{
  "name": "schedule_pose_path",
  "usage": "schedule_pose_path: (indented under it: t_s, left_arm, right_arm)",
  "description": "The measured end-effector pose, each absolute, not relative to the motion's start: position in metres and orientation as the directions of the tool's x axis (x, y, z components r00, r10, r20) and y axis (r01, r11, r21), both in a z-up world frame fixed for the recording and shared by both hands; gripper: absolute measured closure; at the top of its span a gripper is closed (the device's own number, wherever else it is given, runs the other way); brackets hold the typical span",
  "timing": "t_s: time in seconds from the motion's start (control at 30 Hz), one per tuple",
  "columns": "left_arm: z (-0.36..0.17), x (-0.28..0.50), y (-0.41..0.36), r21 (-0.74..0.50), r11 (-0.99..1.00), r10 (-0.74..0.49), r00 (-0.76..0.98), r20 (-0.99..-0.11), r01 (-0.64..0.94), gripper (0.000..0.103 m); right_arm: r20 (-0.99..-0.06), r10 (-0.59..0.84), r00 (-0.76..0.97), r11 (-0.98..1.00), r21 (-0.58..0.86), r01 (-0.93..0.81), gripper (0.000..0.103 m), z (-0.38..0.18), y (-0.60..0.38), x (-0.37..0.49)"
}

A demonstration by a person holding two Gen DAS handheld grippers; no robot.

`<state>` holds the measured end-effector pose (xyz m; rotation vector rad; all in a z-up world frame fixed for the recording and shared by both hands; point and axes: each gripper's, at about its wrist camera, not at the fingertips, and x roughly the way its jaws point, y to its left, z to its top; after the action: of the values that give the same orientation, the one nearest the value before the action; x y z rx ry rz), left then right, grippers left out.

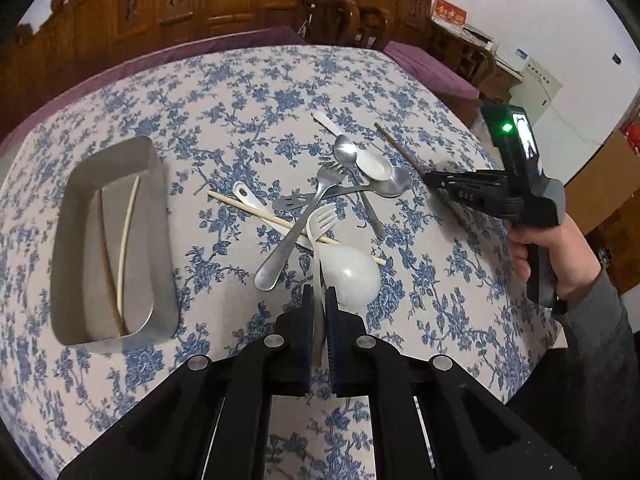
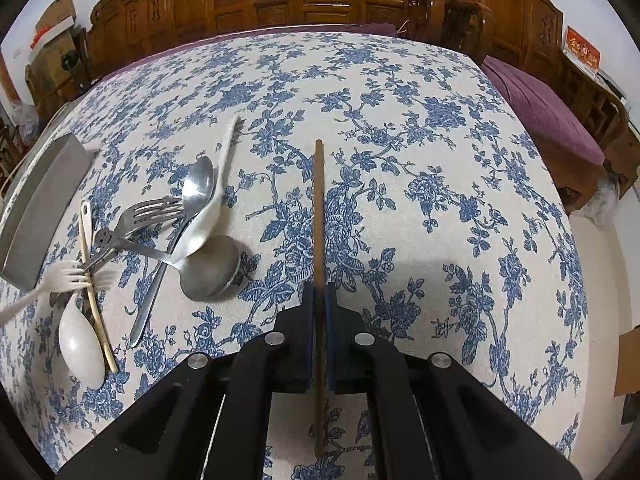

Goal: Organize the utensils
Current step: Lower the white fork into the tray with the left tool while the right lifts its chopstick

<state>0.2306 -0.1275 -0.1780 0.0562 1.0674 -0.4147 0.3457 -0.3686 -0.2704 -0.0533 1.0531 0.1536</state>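
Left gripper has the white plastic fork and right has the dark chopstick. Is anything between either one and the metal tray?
Nothing visible blocks the white fork in the left gripper: bare tablecloth lies between it and the metal tray. The dark chopstick in the right gripper has the utensil pile between it and the tray.

Left wrist view: sits just behind the left gripper (image 1: 319, 300), up close, looking forward and down along its fingers at the table (image 1: 224, 92). Faces the far wooden wall. Takes in the metal tray (image 1: 160, 240) on the left and the right gripper (image 1: 430, 179) on the right.

Right wrist view: sits just behind the right gripper (image 2: 319, 296), also close, looking forward and down at the same table (image 2: 440, 160) and the same far wall.

Shared by both: the flowered cloth, the pile of utensils (image 1: 332, 200) (image 2: 176, 232) in the middle, and the tray (image 2: 40, 208), only its edge at far left in the right wrist view.
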Motion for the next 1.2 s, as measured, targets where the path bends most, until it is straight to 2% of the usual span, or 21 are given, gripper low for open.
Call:
schedule_pose_path:
  t_s: [0.33, 0.63, 1.0, 1.2]
  left_arm:
    - [-0.143, 0.221, -0.095, -0.142, 0.936, -0.298, 0.512, -0.806, 0.323, 0.098]
    - [-0.124, 0.223, -0.044, -0.104, 0.961, -0.238, 0.582, -0.778, 0.255, 0.098]
    - [-0.139, 0.234, 0.009, -0.048, 0.984, -0.146, 0.624, -0.767, 0.172, 0.098]
    - [-0.158, 0.252, 0.03, -0.066, 0.989, -0.134, 0.632, -0.764, 0.131, 0.098]
  right_arm:
    - [-0.843, 0.098, 0.529, 0.989, 0.024, -0.145, 0.097, -0.256, -0.359, 0.324]
    - [-0.801, 0.111, 0.588, 0.983, 0.0, -0.185, 0.097, -0.229, -0.333, 0.308]
    - [-0.739, 0.167, 0.652, 0.964, -0.017, -0.266, 0.097, -0.185, -0.28, 0.293]
    - [-0.732, 0.197, 0.652, 0.945, -0.034, -0.324, 0.097, -0.175, -0.239, 0.287]
